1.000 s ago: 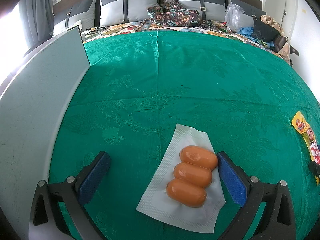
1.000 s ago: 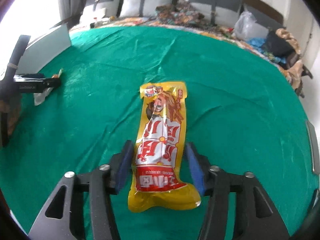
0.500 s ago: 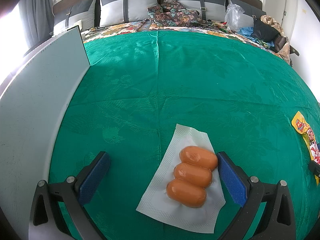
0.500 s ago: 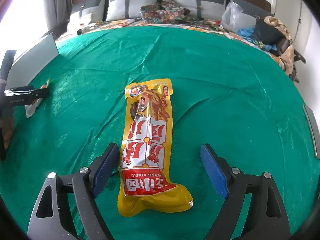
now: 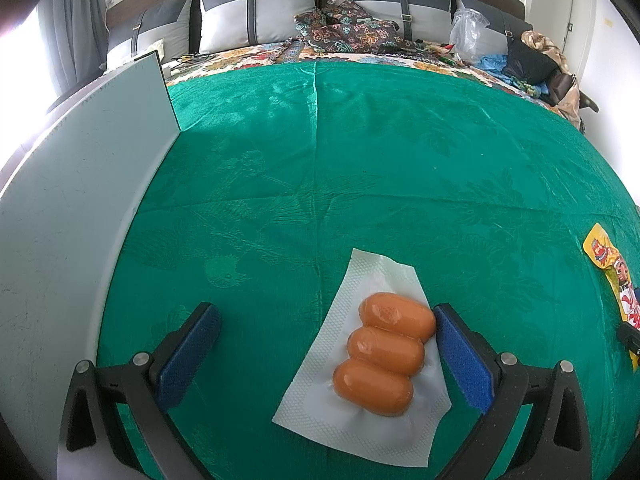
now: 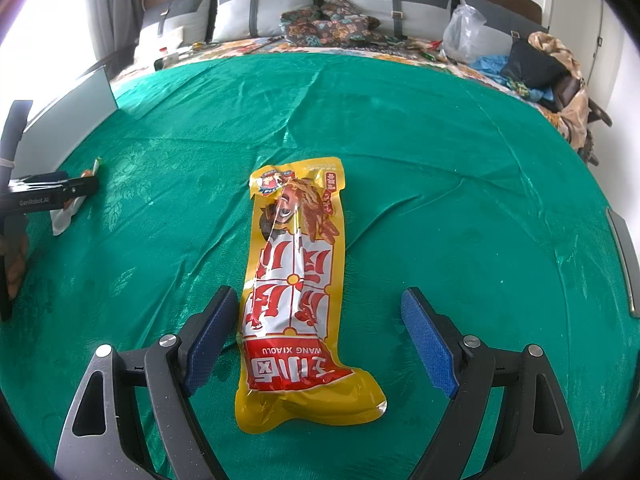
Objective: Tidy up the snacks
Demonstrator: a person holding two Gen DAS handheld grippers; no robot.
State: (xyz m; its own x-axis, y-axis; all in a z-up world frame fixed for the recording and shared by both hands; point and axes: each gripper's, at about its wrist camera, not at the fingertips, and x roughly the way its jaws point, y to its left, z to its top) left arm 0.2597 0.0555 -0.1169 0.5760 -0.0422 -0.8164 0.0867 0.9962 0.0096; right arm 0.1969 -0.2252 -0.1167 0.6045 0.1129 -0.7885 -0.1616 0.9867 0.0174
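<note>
While both tools stand released, each straddles a snack on the green cloth (image 5: 360, 152). The left gripper (image 5: 328, 344) has its jaws wide apart over a clear vacuum pouch (image 5: 360, 392) holding three sausages (image 5: 384, 352), side by side; the pouch's right edge lies just beside the right pad, and I cannot tell whether they touch. A pale board (image 5: 80, 184) stands along the cloth's left edge. The right gripper (image 6: 316, 336) is spread open around the near end of a yellow snack packet (image 6: 296, 280), lying flat mid-cloth, pads clear of it. Only the right wrist view shows the packet whole; the left shows just its end at the right edge. Pillows (image 6: 248, 8) and clutter line the far edge.
</note>
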